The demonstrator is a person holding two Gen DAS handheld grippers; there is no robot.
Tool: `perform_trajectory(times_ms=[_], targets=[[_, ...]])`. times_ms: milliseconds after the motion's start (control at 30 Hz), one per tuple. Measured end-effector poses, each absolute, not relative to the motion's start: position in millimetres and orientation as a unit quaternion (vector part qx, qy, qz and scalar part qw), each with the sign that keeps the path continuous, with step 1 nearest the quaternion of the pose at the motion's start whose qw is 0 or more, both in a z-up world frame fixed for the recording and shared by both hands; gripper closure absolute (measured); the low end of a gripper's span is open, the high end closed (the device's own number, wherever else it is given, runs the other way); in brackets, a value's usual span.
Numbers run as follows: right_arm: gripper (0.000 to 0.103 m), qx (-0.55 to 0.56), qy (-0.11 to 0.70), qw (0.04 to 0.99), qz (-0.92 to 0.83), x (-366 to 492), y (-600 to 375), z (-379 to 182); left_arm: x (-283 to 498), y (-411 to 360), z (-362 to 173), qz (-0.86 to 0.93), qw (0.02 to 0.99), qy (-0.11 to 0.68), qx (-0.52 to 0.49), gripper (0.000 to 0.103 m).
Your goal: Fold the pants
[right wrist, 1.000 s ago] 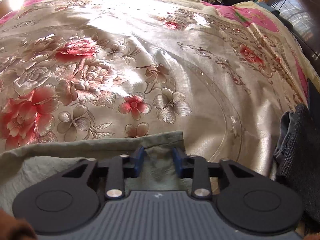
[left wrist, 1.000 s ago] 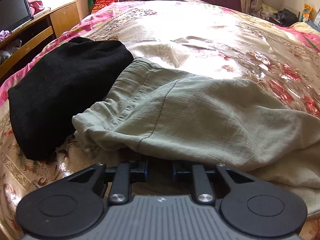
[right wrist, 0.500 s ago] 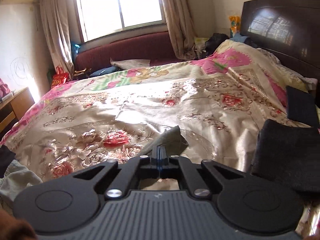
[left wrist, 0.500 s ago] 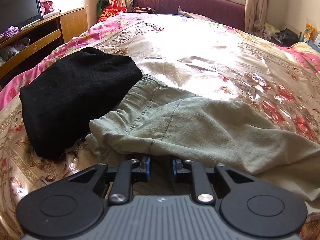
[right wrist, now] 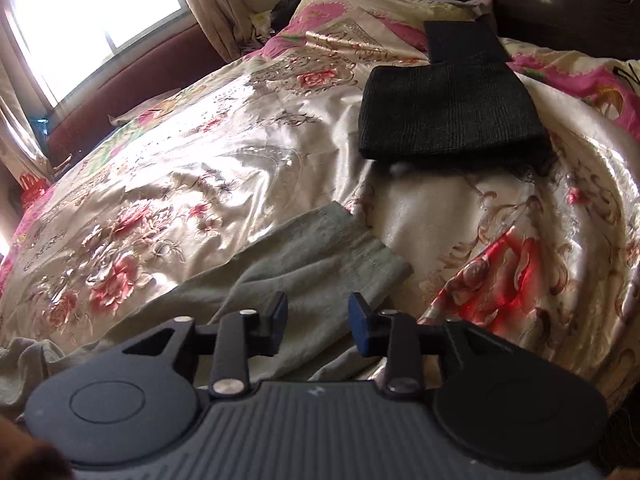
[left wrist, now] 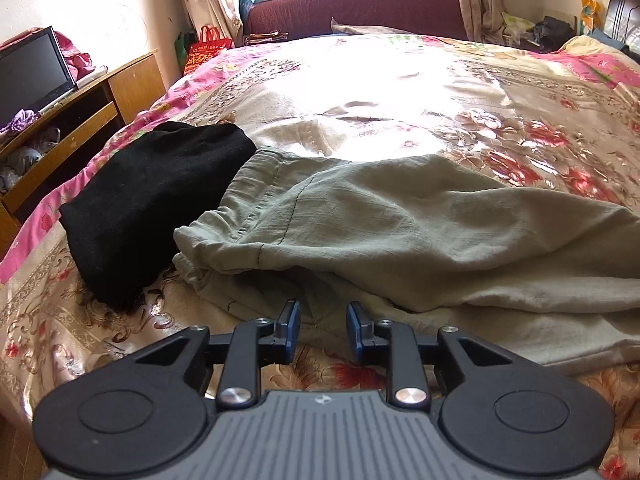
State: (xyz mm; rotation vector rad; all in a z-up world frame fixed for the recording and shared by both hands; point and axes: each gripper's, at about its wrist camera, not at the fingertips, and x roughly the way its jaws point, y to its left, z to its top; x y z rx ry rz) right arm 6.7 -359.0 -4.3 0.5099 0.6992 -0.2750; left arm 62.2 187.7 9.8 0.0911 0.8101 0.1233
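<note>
Grey-green pants (left wrist: pixel 400 224) lie crumpled across the floral bedspread (left wrist: pixel 400 92), waistband to the left and touching a black garment. My left gripper (left wrist: pixel 320 330) hovers at the pants' near edge. Its jaws are opening, and the pads press on nothing. In the right wrist view one pant leg (right wrist: pixel 320 256) lies flat on the bedspread (right wrist: pixel 200 152), its hem pointing towards the headboard. My right gripper (right wrist: pixel 318 320) is just above that leg. Its jaws are also opening, with the cloth under the gap and not pinched.
A black folded garment (left wrist: pixel 160 200) lies left of the waistband. Two dark folded garments (right wrist: pixel 448 116) (right wrist: pixel 464 40) sit near the dark headboard (right wrist: pixel 560 4). A wooden cabinet (left wrist: pixel 80 120) with a TV (left wrist: pixel 32 72) stands at the bed's left, and a maroon sofa (left wrist: pixel 360 12) is under the window.
The right gripper, shut on the raised pant leg half a second ago, has let go, and the leg now lies on the bed. The left gripper has drawn back from the pants and widened.
</note>
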Motion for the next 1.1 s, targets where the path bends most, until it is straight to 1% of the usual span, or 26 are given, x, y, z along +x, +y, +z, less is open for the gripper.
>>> perform_trajectory(times_ms=[100,200,333,400,433,467,500,533,633,767,833,867,933,1033,1067,1100], targets=[[0.060,0.261,0.336,0.895,-0.135,4,-360,-10,52,179,13,0.055,0.918,0.388,0.061,0.061],[0.060,0.334,0.348,0.866,-0.131,4,-372,-24,45,164,16,0.043,0.921,0.378,0.084,0.059],[0.058,0.344,0.341,0.861,-0.157,8,-382,-35,42,135,19,0.006,0.924,0.363,0.118,0.056],[0.059,0.376,0.339,0.848,-0.155,13,-391,-44,41,114,21,-0.022,0.926,0.352,0.138,0.056],[0.067,0.397,0.340,0.839,-0.150,16,-395,-49,41,107,21,-0.033,0.926,0.348,0.142,0.055],[0.088,0.413,0.339,0.833,-0.142,18,-397,-53,41,97,23,-0.048,0.927,0.343,0.146,0.055],[0.098,0.423,0.339,0.830,-0.131,19,-397,-55,41,90,24,-0.060,0.927,0.340,0.147,0.055],[0.100,0.431,0.335,0.830,-0.119,20,-396,-53,41,81,26,-0.075,0.927,0.337,0.150,0.055],[0.100,0.443,0.305,0.838,-0.092,11,-399,-36,35,49,30,-0.129,0.924,0.312,0.178,0.054],[0.100,0.473,0.266,0.836,-0.080,-17,-410,-10,22,3,28,-0.195,0.916,0.270,0.226,0.042],[0.098,0.458,0.284,0.837,-0.094,-24,-408,-15,18,-15,23,-0.215,0.909,0.255,0.248,0.041],[0.094,0.454,0.307,0.831,-0.099,-23,-408,-24,16,-27,19,-0.226,0.905,0.248,0.262,0.041],[0.094,0.473,0.352,0.800,-0.109,-18,-409,-50,16,-40,13,-0.242,0.895,0.250,0.278,0.040],[0.093,0.509,0.343,0.782,-0.110,-24,-409,-64,13,-54,11,-0.256,0.885,0.254,0.294,0.040],[0.091,0.515,0.338,0.781,-0.109,-27,-410,-64,11,-56,11,-0.261,0.884,0.253,0.295,0.040],[0.085,0.513,0.337,0.782,-0.108,-27,-411,-63,9,-57,12,-0.264,0.883,0.253,0.296,0.040]])
